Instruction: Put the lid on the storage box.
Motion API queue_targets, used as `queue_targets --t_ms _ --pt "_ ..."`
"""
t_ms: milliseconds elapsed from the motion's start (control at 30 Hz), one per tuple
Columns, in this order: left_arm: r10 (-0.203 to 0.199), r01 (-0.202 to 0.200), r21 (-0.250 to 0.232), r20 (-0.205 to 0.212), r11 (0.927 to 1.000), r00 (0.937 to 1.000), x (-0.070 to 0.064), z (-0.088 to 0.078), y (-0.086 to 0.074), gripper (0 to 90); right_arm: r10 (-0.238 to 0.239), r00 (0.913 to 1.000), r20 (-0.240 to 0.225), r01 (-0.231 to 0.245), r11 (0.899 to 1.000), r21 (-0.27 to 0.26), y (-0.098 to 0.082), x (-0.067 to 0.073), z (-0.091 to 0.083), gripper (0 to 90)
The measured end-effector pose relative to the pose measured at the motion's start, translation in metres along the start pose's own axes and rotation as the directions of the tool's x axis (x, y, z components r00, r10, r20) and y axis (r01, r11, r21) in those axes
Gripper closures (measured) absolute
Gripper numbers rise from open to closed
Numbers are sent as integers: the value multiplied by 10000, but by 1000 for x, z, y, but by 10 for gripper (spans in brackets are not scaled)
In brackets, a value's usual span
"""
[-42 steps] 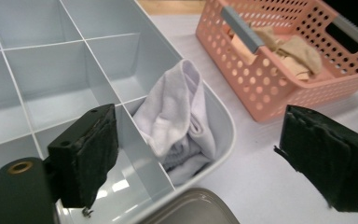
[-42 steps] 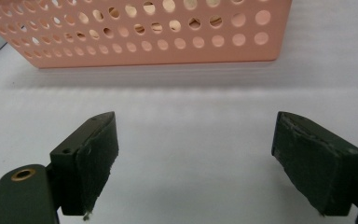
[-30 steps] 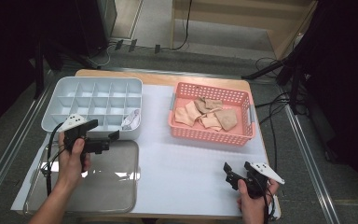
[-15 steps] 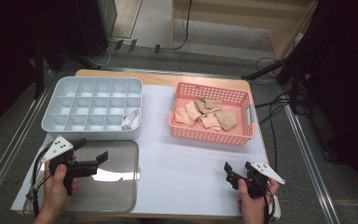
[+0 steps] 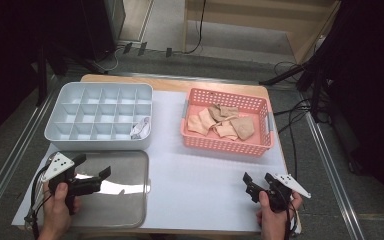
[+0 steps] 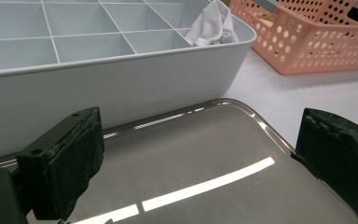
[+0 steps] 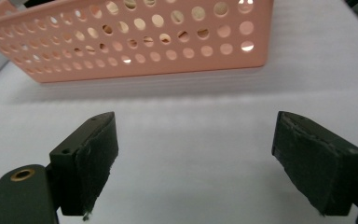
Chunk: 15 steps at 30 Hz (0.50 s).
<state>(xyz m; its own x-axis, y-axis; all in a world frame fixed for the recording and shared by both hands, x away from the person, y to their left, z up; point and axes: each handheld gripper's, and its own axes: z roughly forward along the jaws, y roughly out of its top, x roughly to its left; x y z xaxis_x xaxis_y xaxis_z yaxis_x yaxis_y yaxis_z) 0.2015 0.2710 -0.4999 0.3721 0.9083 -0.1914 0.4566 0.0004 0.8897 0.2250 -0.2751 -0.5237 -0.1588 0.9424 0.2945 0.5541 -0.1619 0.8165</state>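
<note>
L gripper (image 5: 94,167) jaws wide apart & empty over steel tray (image 5: 130,210), R gripper (image 5: 256,182) likewise gaping low over white mat, socks (image 5: 222,122) far off in pink basket (image 5: 225,147), so lift R fwd, drop in square, pinch one sock only.

Organiser tray (image 5: 100,112) left, basket (image 5: 227,145) right w/ cloths (image 5: 220,122) in it, metal tray (image 5: 125,200) in front of organiser.
</note>
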Motion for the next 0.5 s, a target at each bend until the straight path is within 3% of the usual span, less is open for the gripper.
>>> queue_targets --t_ms 33,100,267,367,433,500 --pt "-234 232 123 138 9997 9996 3 2 -1 16 222 9996 -175 -219 9997 131 2 -1 -1 143" --pt "-329 328 100 137 9994 9994 4 4 -2 16 318 9992 -238 -315 9994 134 8 -1 -4 143" --pt "-306 306 -189 -31 9994 9995 5 7 0 16 -135 9996 -231 130 9996 -236 28 9 -17 139" --pt "-249 248 -36 -322 9997 9992 7 10 2 17 -570 9978 -341 561 9981 -262 39 22 -15 132" --pt "-500 495 -261 -206 9984 9985 9 7 5 17 -743 9961 -472 727 9968 -332 49 30 -13 132" --pt "-433 418 -432 -349 9982 9985 9 4 8 17 -837 9950 -544 810 9955 -497 61 38 -12 148"
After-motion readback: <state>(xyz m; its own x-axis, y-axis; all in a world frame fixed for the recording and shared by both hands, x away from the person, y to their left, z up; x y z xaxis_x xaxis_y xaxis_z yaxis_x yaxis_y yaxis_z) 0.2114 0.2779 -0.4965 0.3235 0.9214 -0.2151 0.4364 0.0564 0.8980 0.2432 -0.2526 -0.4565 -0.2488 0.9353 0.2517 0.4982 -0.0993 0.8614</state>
